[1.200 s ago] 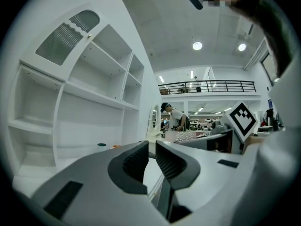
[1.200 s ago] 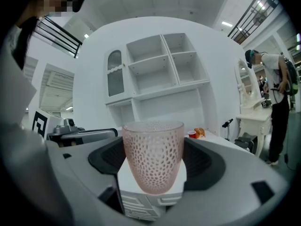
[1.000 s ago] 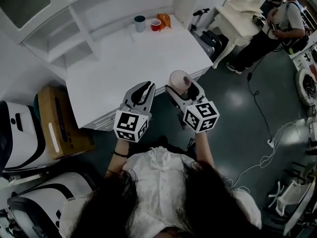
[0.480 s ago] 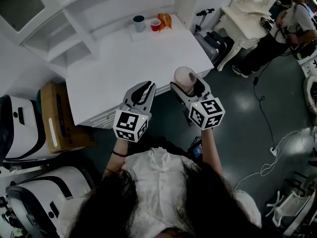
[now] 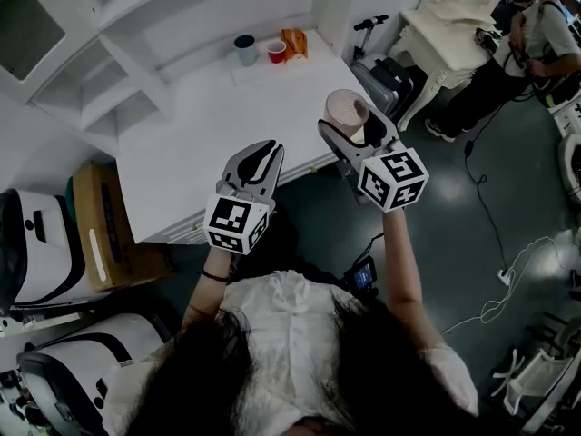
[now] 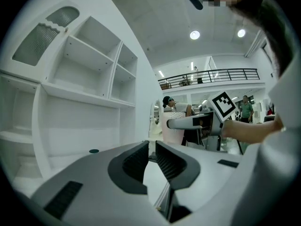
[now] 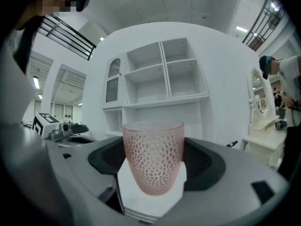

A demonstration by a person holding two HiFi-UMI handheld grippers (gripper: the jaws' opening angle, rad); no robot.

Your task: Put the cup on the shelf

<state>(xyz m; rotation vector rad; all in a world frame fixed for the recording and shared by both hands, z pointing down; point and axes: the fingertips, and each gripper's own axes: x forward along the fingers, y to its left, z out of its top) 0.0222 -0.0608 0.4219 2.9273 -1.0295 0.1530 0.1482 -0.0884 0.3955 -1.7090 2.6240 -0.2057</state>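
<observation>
Cup (image 7: 153,157), pink and dimpled, stands upright in my right gripper (image 5: 354,123), whose jaws are clamped on its sides. My left gripper (image 6: 151,160) has its jaws drawn almost together, nothing between them, and it sits at about 8 o'clock from the right one. I hold both by the near edge of the white table (image 5: 200,134). At the table's far end, toward 11 o'clock, a blue cup (image 5: 244,49), a red cup (image 5: 276,51) and an orange item (image 5: 294,42) stand close together below the white shelf unit (image 5: 109,89). A person (image 5: 545,44) stands at 2 o'clock.
</observation>
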